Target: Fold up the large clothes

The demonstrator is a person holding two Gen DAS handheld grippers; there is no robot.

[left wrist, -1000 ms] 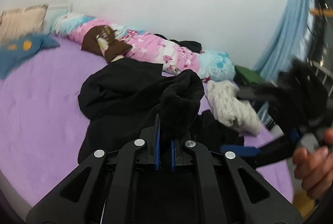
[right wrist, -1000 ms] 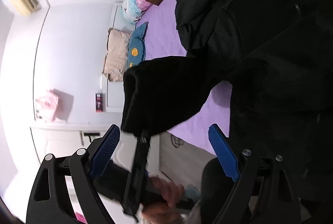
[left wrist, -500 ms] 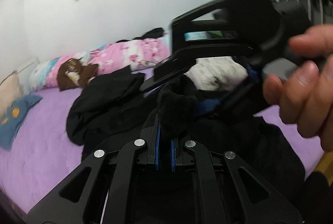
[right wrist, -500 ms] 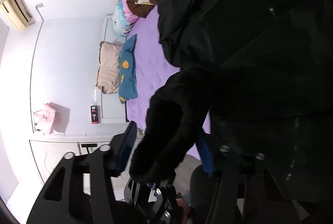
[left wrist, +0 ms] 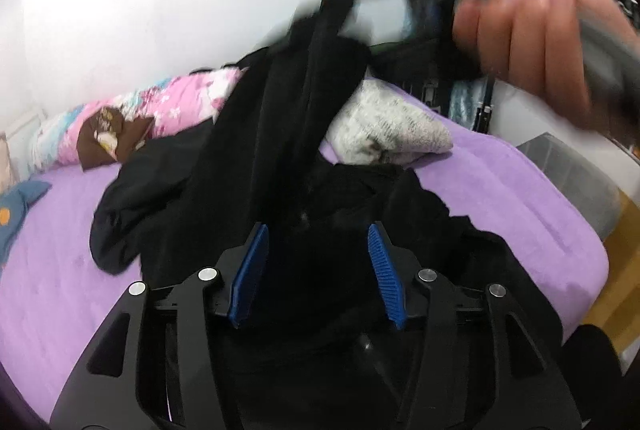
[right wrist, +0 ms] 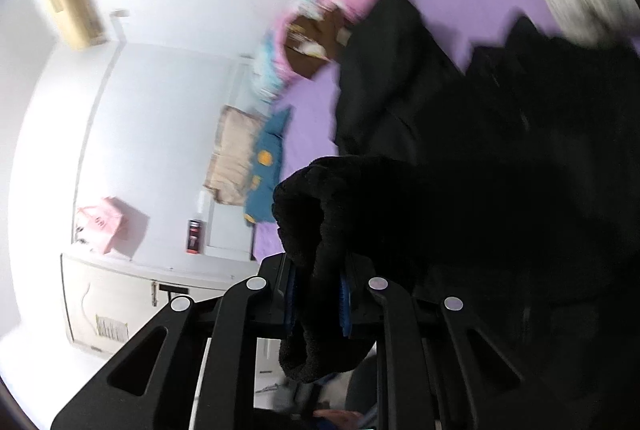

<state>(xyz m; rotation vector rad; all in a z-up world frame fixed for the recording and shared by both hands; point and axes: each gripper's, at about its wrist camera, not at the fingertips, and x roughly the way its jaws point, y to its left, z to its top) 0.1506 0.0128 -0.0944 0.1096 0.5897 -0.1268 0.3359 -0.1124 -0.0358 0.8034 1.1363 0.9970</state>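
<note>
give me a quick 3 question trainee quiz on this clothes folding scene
1. True or false: the right gripper is shut on the black garment.
2. What colour is the bed cover? A green, B purple, C red
3. Fill in: the left gripper jaws are ____ as they part, with black cloth lying between its blue pads.

Key: 1 true; 2 B; 3 opening

Fuzzy matt black garment (right wrist: pixel 320 198) (fleece-like cuff) — on a soft purple bedsheet (left wrist: pixel 520 190) beside a nubbly white knit (left wrist: pixel 392 126).
</note>
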